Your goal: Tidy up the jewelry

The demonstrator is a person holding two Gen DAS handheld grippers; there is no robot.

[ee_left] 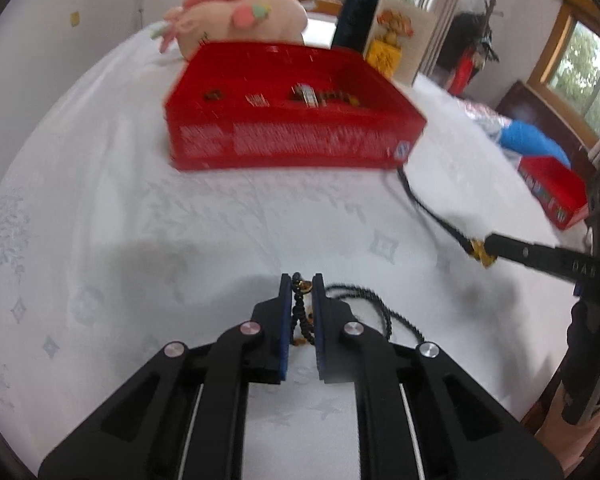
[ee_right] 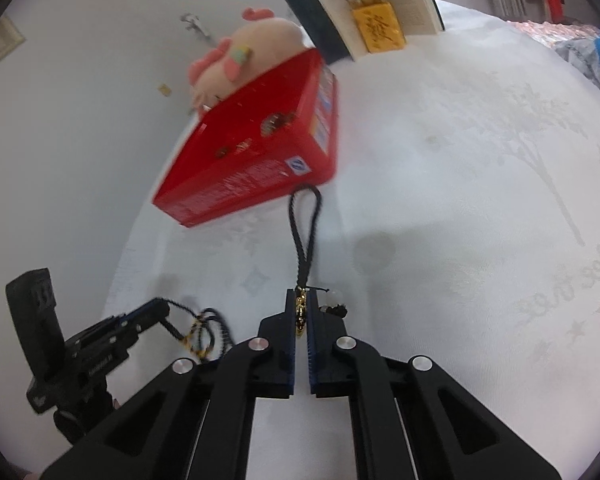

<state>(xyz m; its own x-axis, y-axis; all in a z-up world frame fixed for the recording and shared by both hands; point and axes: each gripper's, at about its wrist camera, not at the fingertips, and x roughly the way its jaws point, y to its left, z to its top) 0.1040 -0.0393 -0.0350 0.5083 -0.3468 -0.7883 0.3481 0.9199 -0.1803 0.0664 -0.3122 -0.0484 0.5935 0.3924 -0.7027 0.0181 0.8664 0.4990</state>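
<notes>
Black beaded necklace (ee_left: 304,312) at lower centre, pinched in nearly closed left gripper (ee_left: 302,280); rest trails on white tablecloth (ee_left: 100,220). Right gripper (ee_right: 301,294), lower centre, clamped on gold charm (ee_right: 300,312) w/ black cord (ee_right: 304,224) running up to red box (ee_right: 256,148), upper left.

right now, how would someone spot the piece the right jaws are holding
Start at the red box on the white cloth. A black cord loop runs from the box's near corner to the right gripper. The piece is the gold charm at the loop's end, pinched between the jaws; the left gripper holds a beaded string instead.
</notes>
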